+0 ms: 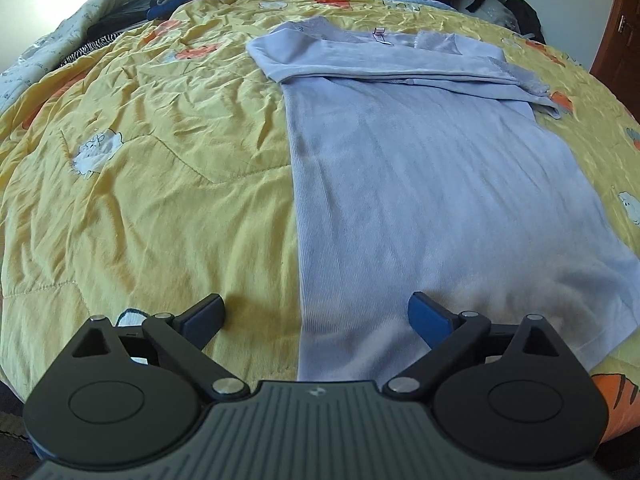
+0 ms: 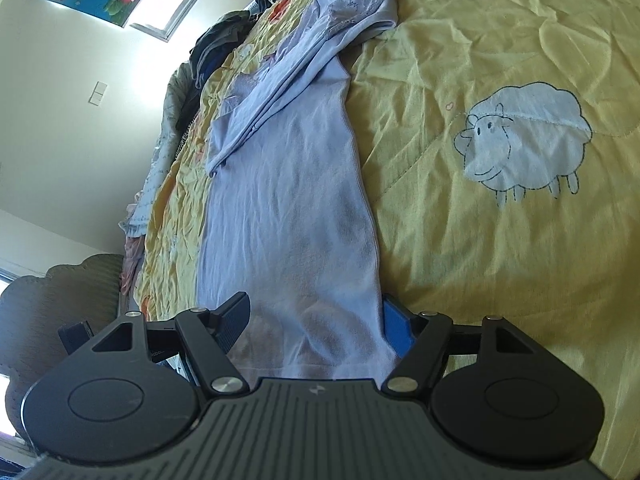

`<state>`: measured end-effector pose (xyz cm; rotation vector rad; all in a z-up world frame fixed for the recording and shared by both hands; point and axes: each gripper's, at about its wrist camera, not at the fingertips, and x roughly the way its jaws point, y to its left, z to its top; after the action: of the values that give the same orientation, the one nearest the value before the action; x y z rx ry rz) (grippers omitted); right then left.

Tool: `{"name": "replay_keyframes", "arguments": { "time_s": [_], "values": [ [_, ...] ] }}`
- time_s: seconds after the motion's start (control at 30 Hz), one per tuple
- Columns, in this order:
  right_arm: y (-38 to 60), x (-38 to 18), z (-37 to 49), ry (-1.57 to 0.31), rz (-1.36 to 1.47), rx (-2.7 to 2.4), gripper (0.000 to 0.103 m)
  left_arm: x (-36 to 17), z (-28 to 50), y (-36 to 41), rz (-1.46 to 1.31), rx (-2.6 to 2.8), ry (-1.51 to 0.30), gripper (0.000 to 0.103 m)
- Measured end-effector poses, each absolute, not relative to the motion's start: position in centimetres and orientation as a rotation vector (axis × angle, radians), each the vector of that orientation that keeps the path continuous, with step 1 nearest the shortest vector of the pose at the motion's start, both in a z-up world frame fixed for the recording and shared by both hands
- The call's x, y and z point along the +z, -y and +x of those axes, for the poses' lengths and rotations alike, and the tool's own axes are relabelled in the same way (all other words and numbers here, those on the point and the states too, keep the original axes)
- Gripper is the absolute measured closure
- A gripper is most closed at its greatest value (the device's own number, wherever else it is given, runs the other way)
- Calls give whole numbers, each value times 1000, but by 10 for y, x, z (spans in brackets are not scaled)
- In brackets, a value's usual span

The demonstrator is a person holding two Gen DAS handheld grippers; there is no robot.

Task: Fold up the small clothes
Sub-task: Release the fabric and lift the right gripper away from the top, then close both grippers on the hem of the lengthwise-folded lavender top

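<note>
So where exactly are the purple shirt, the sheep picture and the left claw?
purple shirt [image 1: 420, 200]: left wrist view, middle of its body panel.
sheep picture [image 2: 528, 136]: right wrist view, the sheep's white woolly body on the quilt.
left claw [image 1: 316, 316]: left wrist view, midway between its two fingertips.

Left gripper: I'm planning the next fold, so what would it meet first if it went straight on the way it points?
Probably the left edge of the lavender shirt, on the yellow quilt; the open left gripper straddles it.

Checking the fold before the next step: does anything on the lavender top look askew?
The pale lavender ribbed top lies flat, but its folded-in sleeves run slanted across the chest, and the lace cuffs stick out past the right side edge onto the yellow quilt.
</note>
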<state>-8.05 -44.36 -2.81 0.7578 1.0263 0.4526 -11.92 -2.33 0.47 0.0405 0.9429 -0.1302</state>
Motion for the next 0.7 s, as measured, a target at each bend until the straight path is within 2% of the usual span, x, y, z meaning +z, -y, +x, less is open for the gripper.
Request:
{"name": "replay_keyframes", "arguments": {
  "time_s": [0.37,0.7],
  "values": [
    [442,-29,-83,-1012,752,455,29,9,-125,14,-31,-162,-965,3],
    [447,-31,-84,-1008,774,463,29,3,-111,-75,-717,-321,-1036,4]
  ]
}}
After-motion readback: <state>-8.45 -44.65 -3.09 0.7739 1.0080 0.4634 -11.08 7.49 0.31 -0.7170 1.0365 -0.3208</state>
